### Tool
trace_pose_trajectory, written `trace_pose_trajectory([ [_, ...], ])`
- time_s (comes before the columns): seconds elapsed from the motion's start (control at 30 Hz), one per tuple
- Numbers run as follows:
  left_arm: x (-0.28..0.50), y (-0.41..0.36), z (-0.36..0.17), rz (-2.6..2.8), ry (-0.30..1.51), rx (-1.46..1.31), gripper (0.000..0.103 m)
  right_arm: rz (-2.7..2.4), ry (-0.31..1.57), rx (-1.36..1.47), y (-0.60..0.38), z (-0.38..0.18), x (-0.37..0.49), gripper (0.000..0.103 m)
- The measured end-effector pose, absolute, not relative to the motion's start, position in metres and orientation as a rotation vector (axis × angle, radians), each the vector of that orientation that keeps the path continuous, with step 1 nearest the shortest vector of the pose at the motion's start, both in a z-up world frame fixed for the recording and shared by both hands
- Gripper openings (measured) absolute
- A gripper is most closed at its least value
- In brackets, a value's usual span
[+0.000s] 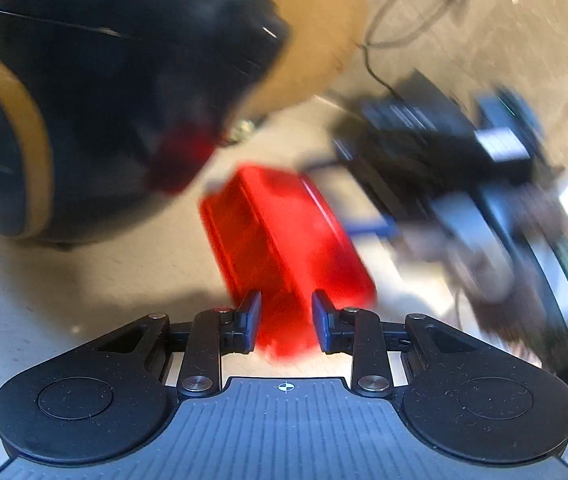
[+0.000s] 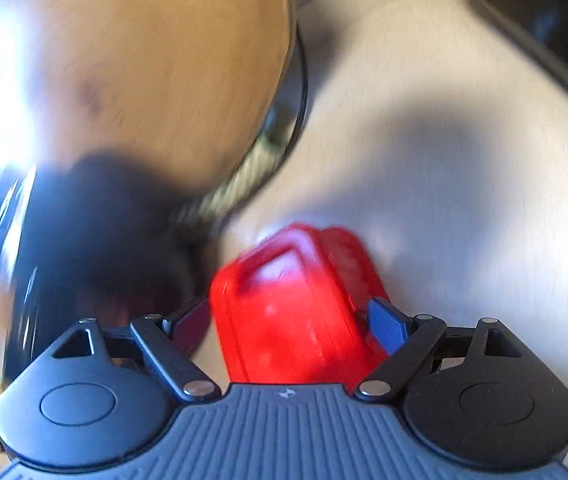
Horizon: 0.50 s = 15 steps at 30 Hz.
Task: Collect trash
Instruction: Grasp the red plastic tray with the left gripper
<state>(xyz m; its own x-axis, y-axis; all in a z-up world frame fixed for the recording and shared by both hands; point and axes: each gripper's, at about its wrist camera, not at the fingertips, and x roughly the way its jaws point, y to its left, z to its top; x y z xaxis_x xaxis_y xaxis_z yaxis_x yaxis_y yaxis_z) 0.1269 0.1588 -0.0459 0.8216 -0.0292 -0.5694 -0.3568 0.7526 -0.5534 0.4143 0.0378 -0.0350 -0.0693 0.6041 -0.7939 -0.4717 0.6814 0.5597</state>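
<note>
A red plastic container (image 1: 284, 232) lies on the pale countertop (image 1: 84, 288), blurred by motion. My left gripper (image 1: 286, 320) is shut on its near end, with the red plastic filling the gap between both pads. In the right wrist view the same red container (image 2: 292, 304) sits between the wide-spread fingers of my right gripper (image 2: 288, 320). The right pad is at its side and the left pad stands just off it, so it is not clamped. From the left wrist view the right gripper (image 1: 444, 152) is a dark blur just right of the container.
A big round black object with a gold ring and a green light (image 1: 64, 120) stands close to the left of the container. A round wooden board (image 1: 316, 32) lies behind it, seen also as the wooden board (image 2: 156, 72). A thin cable (image 1: 396, 28) runs across the back.
</note>
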Motion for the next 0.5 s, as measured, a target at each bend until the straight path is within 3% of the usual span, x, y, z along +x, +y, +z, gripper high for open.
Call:
trace_pose_trajectory([
  [0.13,0.118,0.172,-0.042,0.218,0.57,-0.72,0.031,0.908,1.368,0.189,-0.006,-0.029,0.37,0.087],
  [0.3,0.129,0.175,-0.04,0.191,0.62,-0.652,0.031,0.907,1.114,0.123,-0.068,0.003,0.298,0.087],
  [0.5,0.145,0.157,-0.043,0.114,0.677,-0.536,0.034,0.744,1.134,0.062,-0.143,-0.006,0.286,0.086],
])
